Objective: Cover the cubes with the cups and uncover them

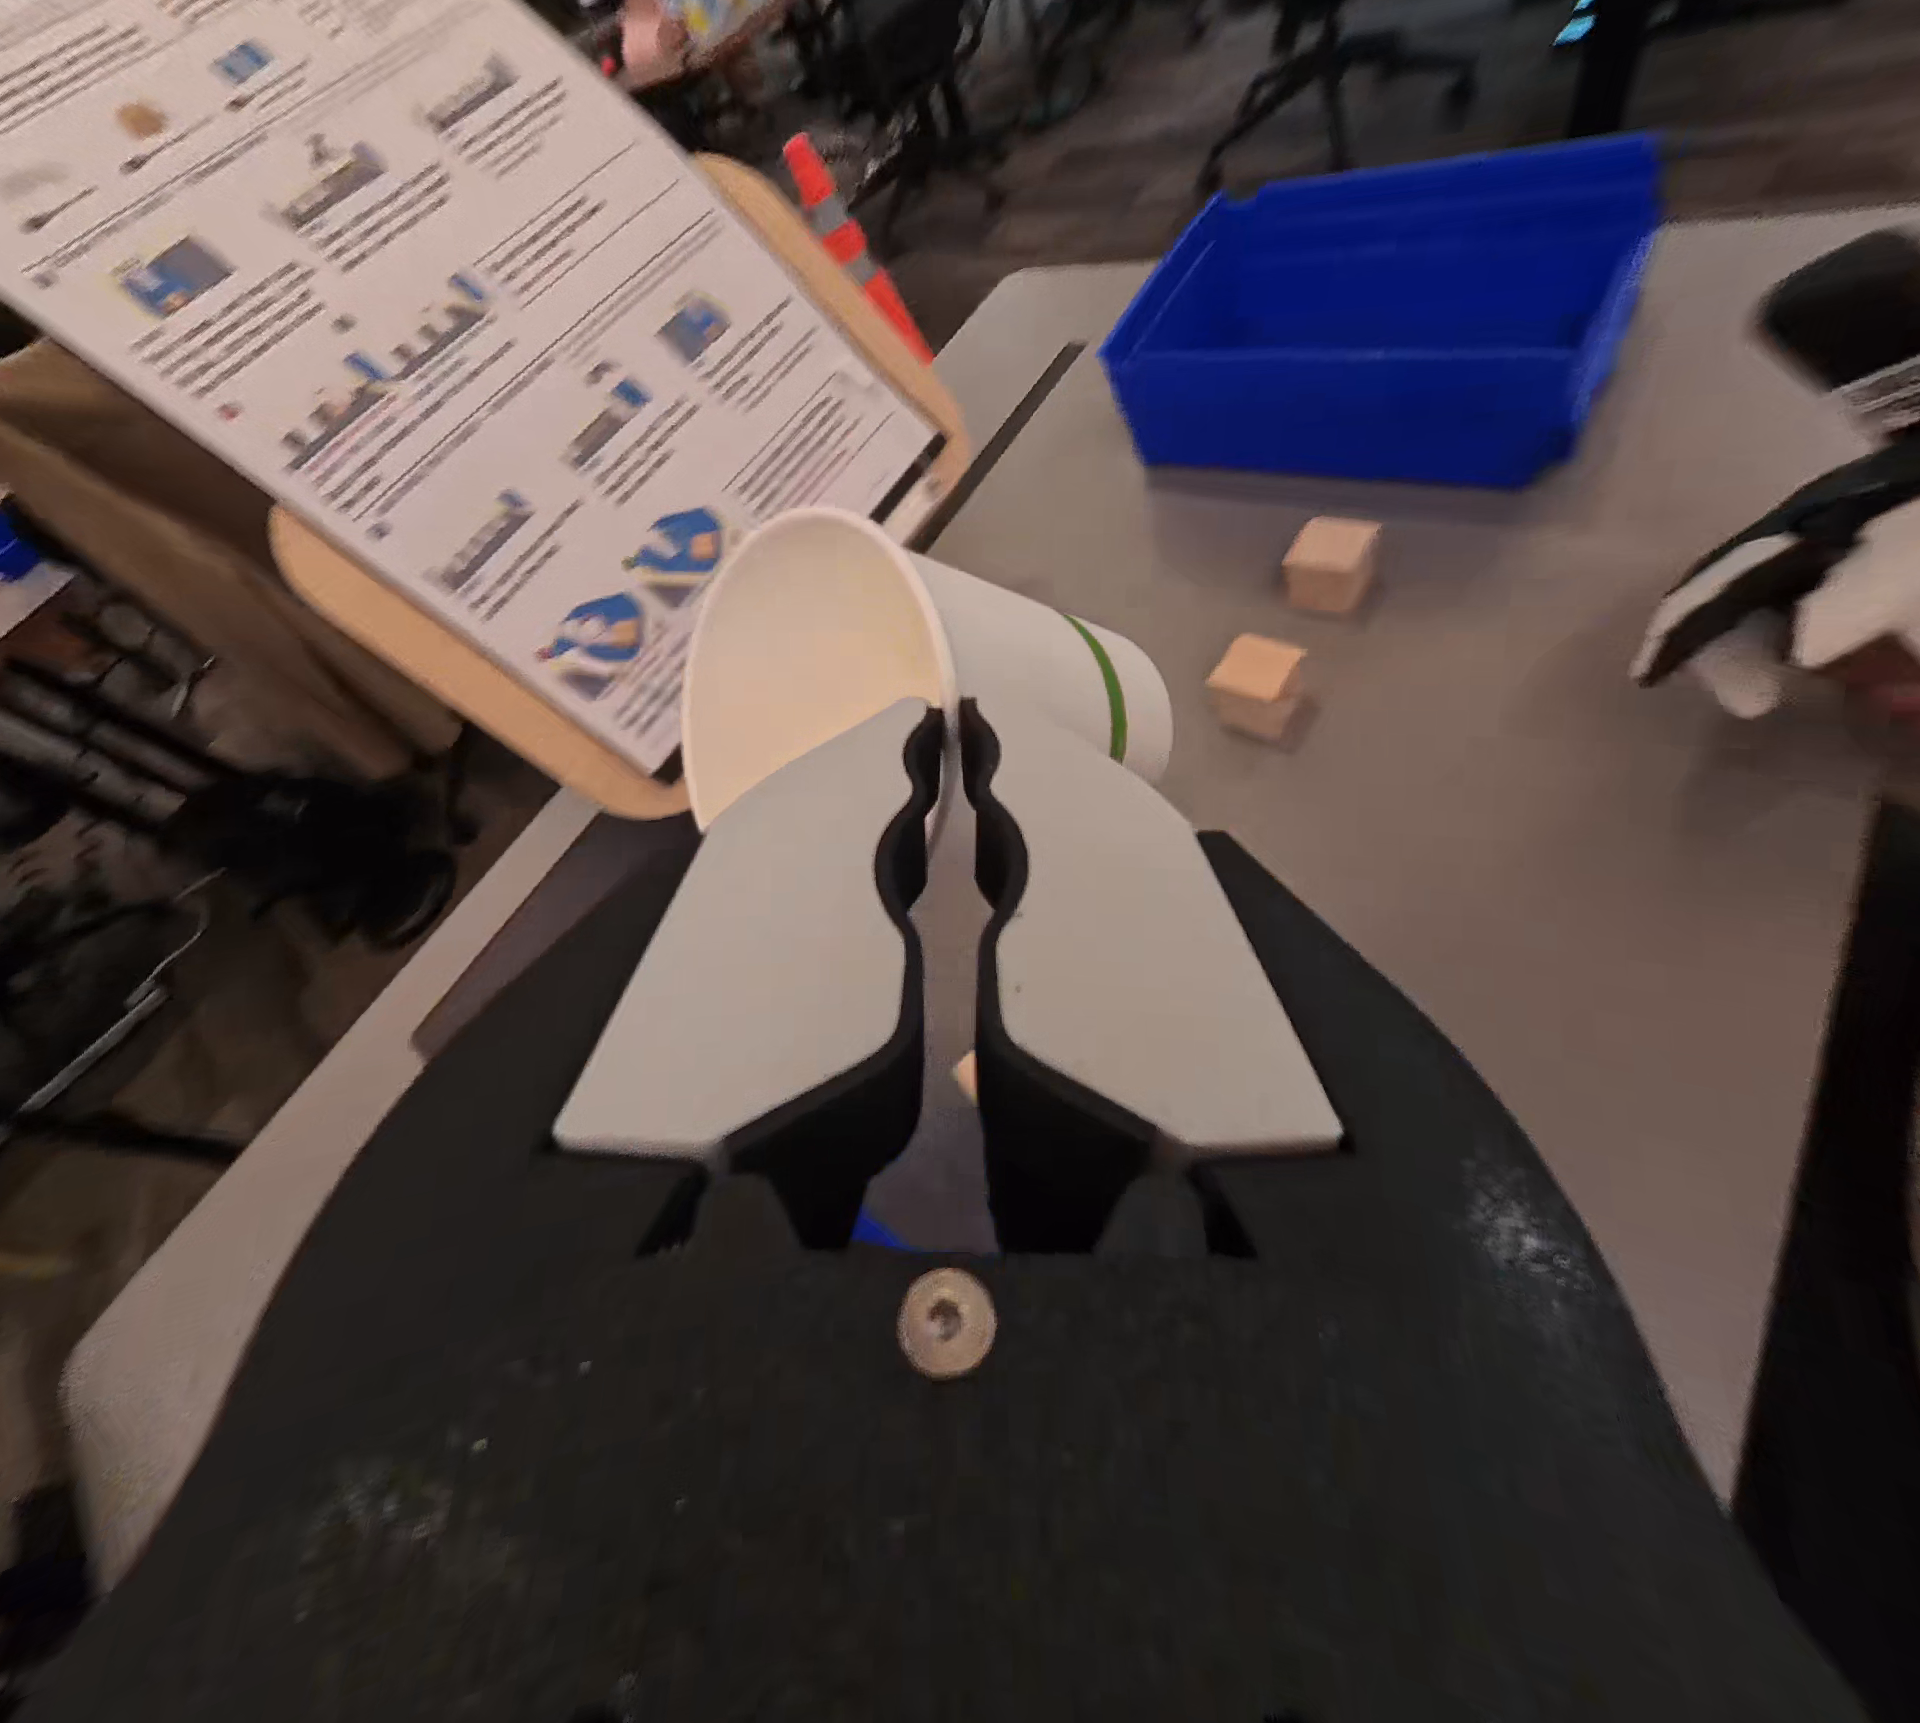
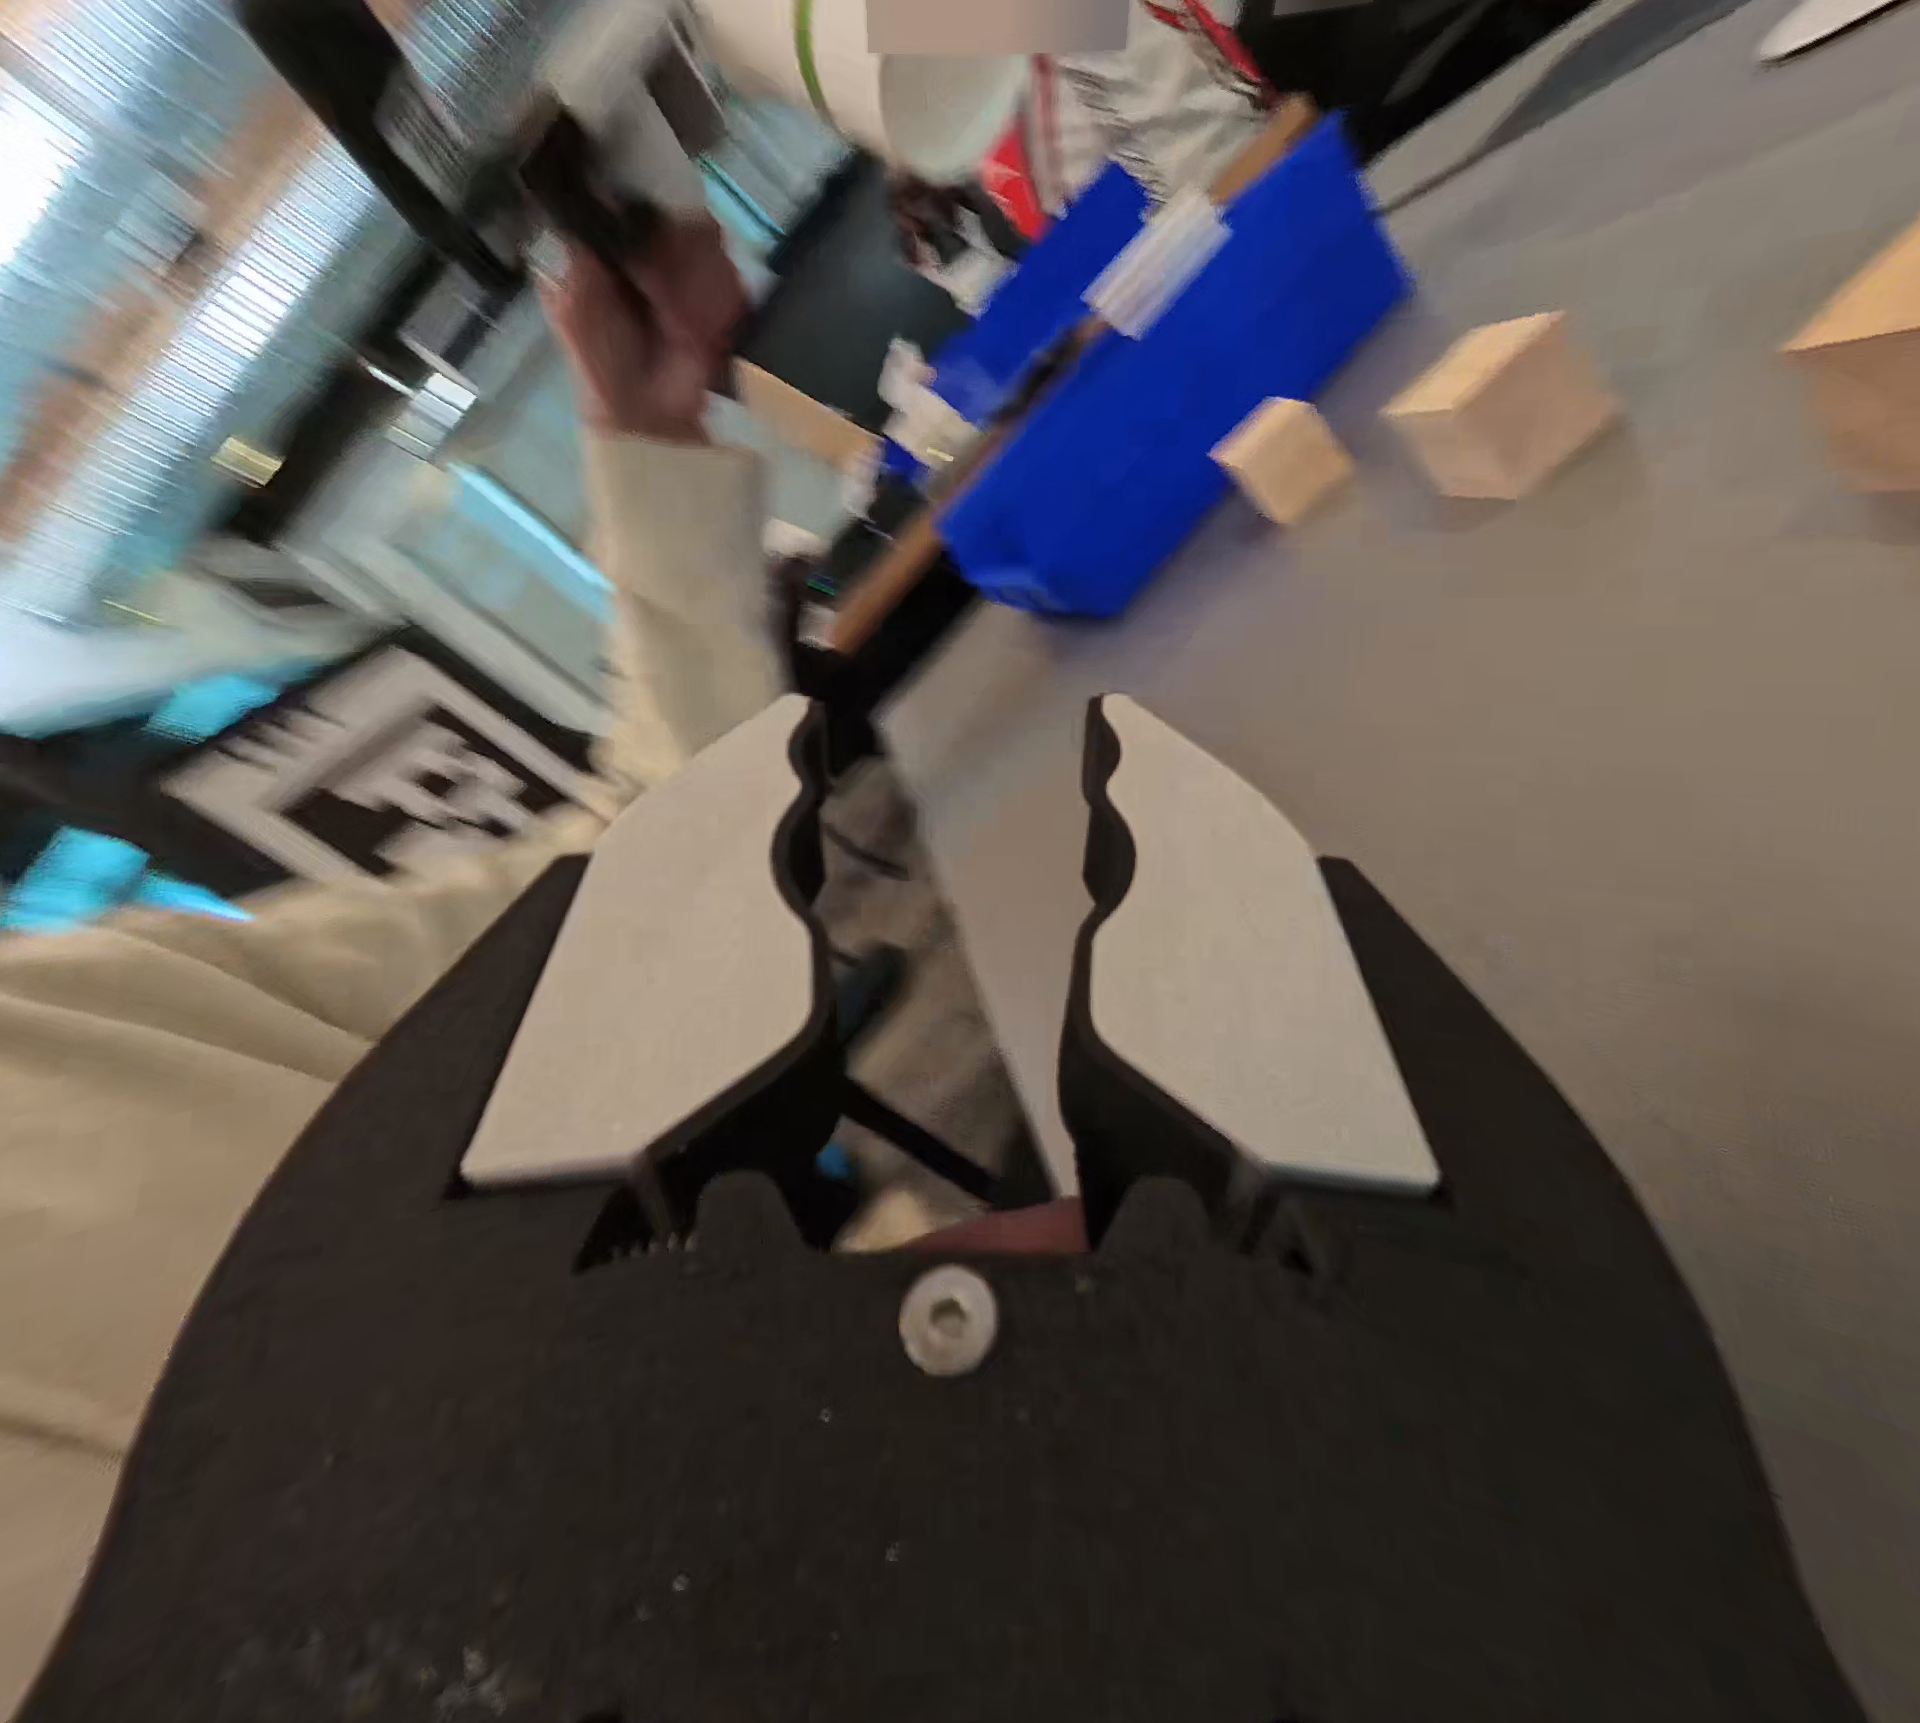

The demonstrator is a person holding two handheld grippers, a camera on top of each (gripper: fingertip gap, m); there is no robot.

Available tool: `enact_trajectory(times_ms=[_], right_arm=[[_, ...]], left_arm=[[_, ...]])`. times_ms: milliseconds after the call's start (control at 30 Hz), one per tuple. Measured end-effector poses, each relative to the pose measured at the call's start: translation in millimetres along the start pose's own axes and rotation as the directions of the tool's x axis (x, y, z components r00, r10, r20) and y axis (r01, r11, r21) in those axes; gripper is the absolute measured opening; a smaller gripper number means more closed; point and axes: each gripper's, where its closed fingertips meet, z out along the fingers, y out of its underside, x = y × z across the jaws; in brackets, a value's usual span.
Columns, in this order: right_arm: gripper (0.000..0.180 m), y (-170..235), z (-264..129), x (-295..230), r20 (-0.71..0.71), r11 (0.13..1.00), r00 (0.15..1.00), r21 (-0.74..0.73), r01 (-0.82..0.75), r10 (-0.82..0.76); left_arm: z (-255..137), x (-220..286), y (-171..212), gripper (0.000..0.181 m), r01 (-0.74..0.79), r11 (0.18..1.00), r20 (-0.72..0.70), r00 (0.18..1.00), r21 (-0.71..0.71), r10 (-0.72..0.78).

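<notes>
Nearest the left camera, the left gripper (image 1: 951,717) has its grey fingers pinched together on the rim wall of a white paper cup with a thin green band (image 1: 935,645), one finger inside the mouth and one outside. That cup is held off the grey tabletop (image 1: 1455,894), tipped so its open mouth faces back toward the left camera and its base points toward the cubes. Two small pale wooden cubes (image 1: 1257,686) sit bare on the table beyond it, near each other but apart, the farther cube (image 1: 1332,565) lying closer to a blue plastic bin (image 1: 1382,323) behind them. In the right wrist view a third, larger-looking block edge (image 2: 1860,385) shows at the frame's border. The right gripper (image 2: 951,738) has its jaws apart with nothing between them, off the near edge of the table, well apart from the cubes. No second cup shows in either view. A printed white poster board (image 1: 364,219) leans to the left, with an orange traffic cone (image 1: 842,229) behind it. My guess is that the cup is being carried in to be turned over onto a cube. The grip is only on the thin rim, so the paper wall could crumple or slip in turning. If the mouth comes down off-centre, the rim may strike the cube and shove it toward its neighbour rather than enclose it.
</notes>
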Motion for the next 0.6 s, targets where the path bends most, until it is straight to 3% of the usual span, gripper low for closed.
enact_trajectory(times_ms=[33,167,400,433,600], right_arm=[[0.049,-8.2,6.1,-9.7,0.098,0.995,0.991,0.026,-0.098,0.095],[0.06,-43.7,30.5,-38.7,0.409,0.909,0.84,0.059,-0.413,0.355],[0.076,-52.0,78.1,-61.2,0.575,0.778,0.649,0.036,-0.627,0.497],[0.085,-53.7,82.7,-61.3,0.582,0.762,0.636,0.043,-0.646,0.507],[0.081,-52.6,93.7,-50.7,0.564,0.733,0.629,0.059,-0.678,0.535]], left_arm=[[1.4,16.1,-2.7,0.003,0.005,0.999,-0.023,1.0,0.032,-0.005],[7.2,66.2,-16.9,0.003,0.079,0.982,-0.078,0.995,0.173,-0.067],[25.5,108.2,-19.9,0.003,0.163,0.954,-0.053,0.987,0.252,-0.154],[28.4,113.2,-19.0,0.003,0.158,0.956,-0.06,0.987,0.246,-0.148],[32.3,127.7,-19.4,0.003,0.186,0.95,-0.097,0.981,0.252,-0.166]])
